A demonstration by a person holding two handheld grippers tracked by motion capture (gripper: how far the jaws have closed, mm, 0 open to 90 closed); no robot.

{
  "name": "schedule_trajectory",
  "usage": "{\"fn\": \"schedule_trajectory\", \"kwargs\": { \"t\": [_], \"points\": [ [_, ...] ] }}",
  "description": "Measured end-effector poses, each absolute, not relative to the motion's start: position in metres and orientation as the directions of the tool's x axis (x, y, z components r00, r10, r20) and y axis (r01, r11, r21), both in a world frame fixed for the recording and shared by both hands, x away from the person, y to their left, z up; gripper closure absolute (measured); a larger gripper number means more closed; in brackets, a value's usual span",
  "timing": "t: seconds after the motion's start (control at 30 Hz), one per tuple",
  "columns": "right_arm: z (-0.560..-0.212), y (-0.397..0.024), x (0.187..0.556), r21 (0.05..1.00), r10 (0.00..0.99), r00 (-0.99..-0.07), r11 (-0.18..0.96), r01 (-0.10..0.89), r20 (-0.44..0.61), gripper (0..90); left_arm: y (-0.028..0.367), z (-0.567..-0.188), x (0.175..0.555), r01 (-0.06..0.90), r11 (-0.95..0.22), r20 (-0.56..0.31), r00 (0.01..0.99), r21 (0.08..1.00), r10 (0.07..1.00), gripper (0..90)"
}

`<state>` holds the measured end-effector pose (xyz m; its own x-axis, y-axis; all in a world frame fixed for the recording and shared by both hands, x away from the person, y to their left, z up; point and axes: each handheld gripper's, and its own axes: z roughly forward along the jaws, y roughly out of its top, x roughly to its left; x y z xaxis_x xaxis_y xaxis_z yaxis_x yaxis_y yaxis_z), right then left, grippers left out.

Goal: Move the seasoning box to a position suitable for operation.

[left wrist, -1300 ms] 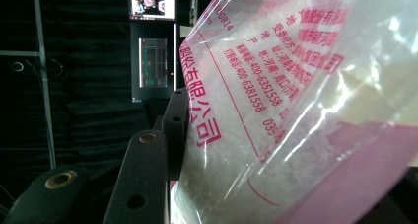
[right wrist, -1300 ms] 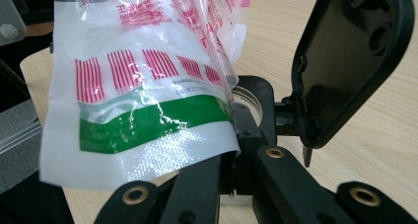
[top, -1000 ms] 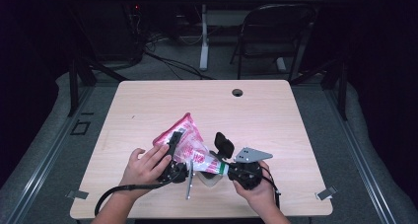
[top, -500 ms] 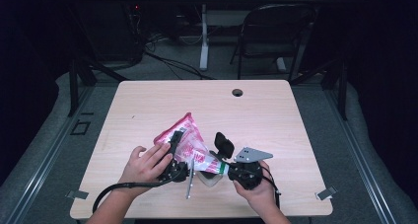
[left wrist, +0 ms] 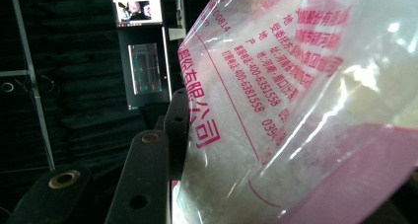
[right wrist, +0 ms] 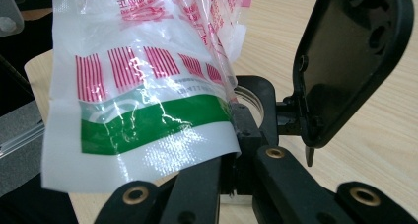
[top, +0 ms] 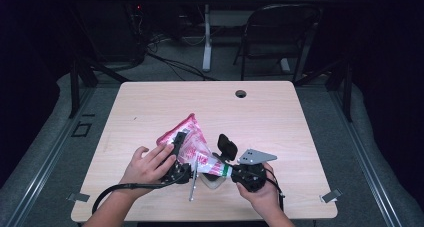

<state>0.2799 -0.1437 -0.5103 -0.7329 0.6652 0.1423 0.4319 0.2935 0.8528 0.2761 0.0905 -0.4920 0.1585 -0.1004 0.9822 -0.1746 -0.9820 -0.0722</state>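
A clear plastic bag (top: 189, 139) with pink print and white grains inside hangs over the table's front middle, held between both grippers. My left gripper (top: 179, 152) is closed across the bag's wide body; in the left gripper view one black jaw presses the bag's (left wrist: 276, 110) side and the other is hidden behind it. My right gripper (top: 222, 169) is shut on the bag's white and green end (right wrist: 148, 130), pinching the film where its jaws meet (right wrist: 230, 152).
A black oval flap (top: 227, 147) stands up just behind the right gripper, large in its view (right wrist: 350, 61). A thin metal rod (top: 192, 182) hangs below the bag. The wooden table (top: 280, 122) has a cable hole (top: 241, 93); a chair (top: 280, 32) stands beyond.
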Motion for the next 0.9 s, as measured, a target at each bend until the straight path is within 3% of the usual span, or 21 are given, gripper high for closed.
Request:
{"fn": "schedule_trajectory", "kwargs": {
  "t": [0.9],
  "points": [
    [-0.5084,-0.1460,0.2808,0.853,0.665,-0.729,0.274,0.444,0.165,90.0,0.0873,-0.4888,0.2755,-0.175,-0.979,0.981,0.147,-0.103,-0.129,62.6]
  ]
}}
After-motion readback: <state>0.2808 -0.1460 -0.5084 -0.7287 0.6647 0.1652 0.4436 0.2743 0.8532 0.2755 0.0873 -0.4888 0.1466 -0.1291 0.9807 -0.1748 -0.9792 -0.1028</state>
